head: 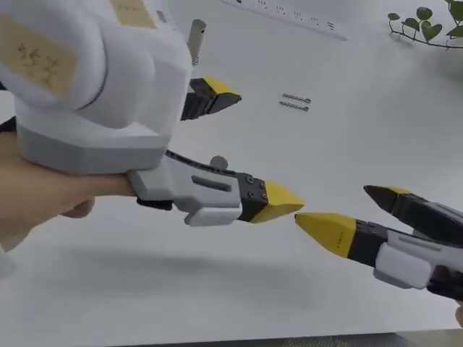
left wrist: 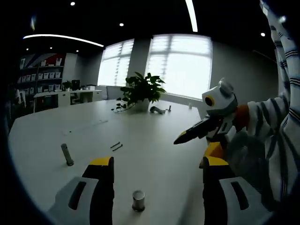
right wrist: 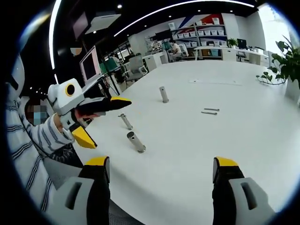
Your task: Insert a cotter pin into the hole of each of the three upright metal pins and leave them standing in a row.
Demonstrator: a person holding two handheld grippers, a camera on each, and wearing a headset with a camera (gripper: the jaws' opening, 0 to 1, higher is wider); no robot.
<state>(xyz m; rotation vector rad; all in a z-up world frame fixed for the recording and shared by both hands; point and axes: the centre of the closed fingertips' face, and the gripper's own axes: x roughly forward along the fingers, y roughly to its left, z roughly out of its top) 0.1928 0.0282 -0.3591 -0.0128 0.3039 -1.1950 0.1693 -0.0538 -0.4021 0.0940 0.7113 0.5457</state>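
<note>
Three short grey metal pins stand on the white table [right wrist: 197, 140]: a far pin [right wrist: 163, 93], a middle pin [right wrist: 125, 121] and a near pin [right wrist: 136, 141]. Two thin cotter pins [right wrist: 209, 111] lie loose to their right. My left gripper [head: 253, 148] is open, and one pin [head: 218, 163] shows between its yellow jaws, low in the left gripper view [left wrist: 138, 200]. Another pin [head: 197, 36] stands beyond it. The cotter pins [head: 295, 103] lie further right. My right gripper [head: 331, 204] hovers open and holds nothing, its tips close to the left gripper's lower jaw.
A potted plant [left wrist: 140, 91] stands at the table's far side, its leaves at the corner [head: 427, 25]. A white strip [head: 289, 16] lies along the back edge. A striped sleeve [left wrist: 276, 122] holds the right gripper [left wrist: 197, 131].
</note>
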